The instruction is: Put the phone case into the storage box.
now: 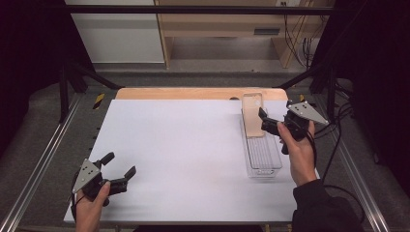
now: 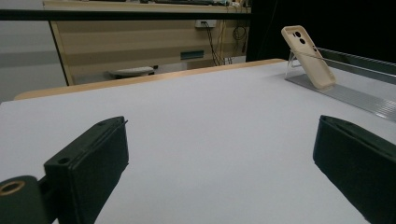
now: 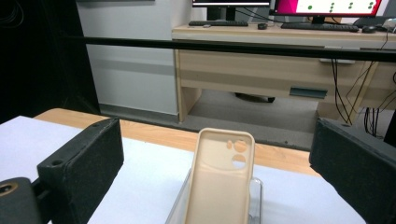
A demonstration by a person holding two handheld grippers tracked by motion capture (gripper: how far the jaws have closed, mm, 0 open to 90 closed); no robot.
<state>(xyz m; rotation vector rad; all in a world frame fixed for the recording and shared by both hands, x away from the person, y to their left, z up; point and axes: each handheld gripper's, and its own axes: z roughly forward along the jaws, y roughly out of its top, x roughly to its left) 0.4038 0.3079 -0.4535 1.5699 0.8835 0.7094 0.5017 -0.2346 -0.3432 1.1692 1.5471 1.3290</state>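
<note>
The phone case (image 1: 253,115), a beige soft shell with camera cutouts near its top, stands tilted inside a clear plastic tray (image 1: 263,162) at the far right of the desk (image 1: 183,145). Its lower edge rests on the tray floor and its upper end leans against the tray's far end wall, so the hollow inner side faces the near right. In the right gripper view the phone case (image 3: 219,182) rises straight ahead between the two black jaws, its cutouts showing at the top. In the left gripper view the phone case (image 2: 308,58) appears far off to the right, propped at a slant on the ribbed floor of the tray (image 2: 355,95).

The right tongs (image 1: 263,121) are held just beside the case, on its right, above the far part of the tray. Their jaws stand wide apart and released, one to each side of the case in their own view, and neither touches it. The hand (image 1: 297,150) gripping them comes in from the near right, in a dark sleeve (image 1: 321,208).

The left tongs (image 1: 120,165) hover low over the near left corner of the desk, well apart from the tray. Their jaws are also spread and released, with bare white desk between them.

Beyond the desk's far wooden edge stands a light wooden cabinet (image 1: 227,29), and cables (image 1: 295,34) hang at its right.
</note>
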